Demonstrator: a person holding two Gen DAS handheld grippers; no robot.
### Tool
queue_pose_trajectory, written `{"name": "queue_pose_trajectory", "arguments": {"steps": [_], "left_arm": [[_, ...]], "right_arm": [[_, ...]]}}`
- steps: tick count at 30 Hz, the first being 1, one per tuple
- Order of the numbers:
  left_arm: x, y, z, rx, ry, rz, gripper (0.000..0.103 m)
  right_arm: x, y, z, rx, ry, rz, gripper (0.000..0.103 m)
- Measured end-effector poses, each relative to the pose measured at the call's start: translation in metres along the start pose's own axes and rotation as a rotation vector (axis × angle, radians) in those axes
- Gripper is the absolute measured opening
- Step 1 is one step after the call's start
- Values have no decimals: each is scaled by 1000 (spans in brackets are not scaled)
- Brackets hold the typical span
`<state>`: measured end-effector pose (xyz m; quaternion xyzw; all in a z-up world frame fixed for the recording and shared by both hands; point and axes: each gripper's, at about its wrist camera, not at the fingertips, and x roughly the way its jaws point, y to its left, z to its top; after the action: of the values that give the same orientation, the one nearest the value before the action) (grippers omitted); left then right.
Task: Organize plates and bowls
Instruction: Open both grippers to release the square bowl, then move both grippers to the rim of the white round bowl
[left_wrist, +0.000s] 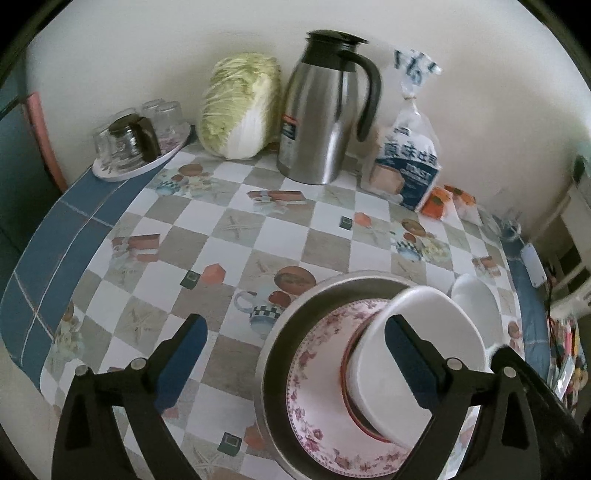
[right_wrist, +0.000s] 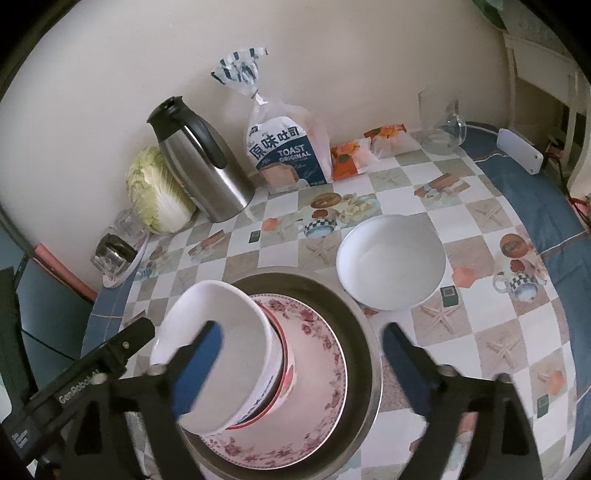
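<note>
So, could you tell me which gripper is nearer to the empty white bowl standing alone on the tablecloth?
Right. The right gripper is open over the stacked dishes with the white bowl just ahead of its right finger. The left gripper, also open, sits across the stack, the bowl beyond it.

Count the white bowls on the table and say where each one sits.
2. One white bowl sits tilted on the stack over the floral plate inside the metal basin. The other white bowl stands alone on the tablecloth beside the basin. Others may be hidden in the stack.
</note>
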<state>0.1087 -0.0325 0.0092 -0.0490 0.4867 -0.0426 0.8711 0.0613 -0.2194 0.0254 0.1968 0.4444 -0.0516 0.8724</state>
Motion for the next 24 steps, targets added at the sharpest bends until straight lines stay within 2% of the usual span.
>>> {"name": "queue_pose_trajectory", "arguments": {"steps": [3, 6, 10, 16, 21, 24], "left_arm": [[-2, 6, 1, -32, -24, 38, 97], [-3, 12, 3, -62, -29, 37, 97], [-6, 10, 5, -49, -38, 44, 97], [-15, -14, 16, 14, -33, -25, 97], [-27, -49, 32, 95, -42, -61, 97], [-34, -79, 43, 147, -38, -100, 97]], "right_arm": [[-3, -2, 0, -3, -19, -4, 103], [-3, -4, 1, 6, -19, 3, 103], [-6, -8, 3, 19, -28, 0, 103], [-12, -27, 14, 62, -41, 22, 103], [-20, -58, 29, 60, -92, -72, 103], [-18, -83, 35, 99, -85, -91, 103]]}}
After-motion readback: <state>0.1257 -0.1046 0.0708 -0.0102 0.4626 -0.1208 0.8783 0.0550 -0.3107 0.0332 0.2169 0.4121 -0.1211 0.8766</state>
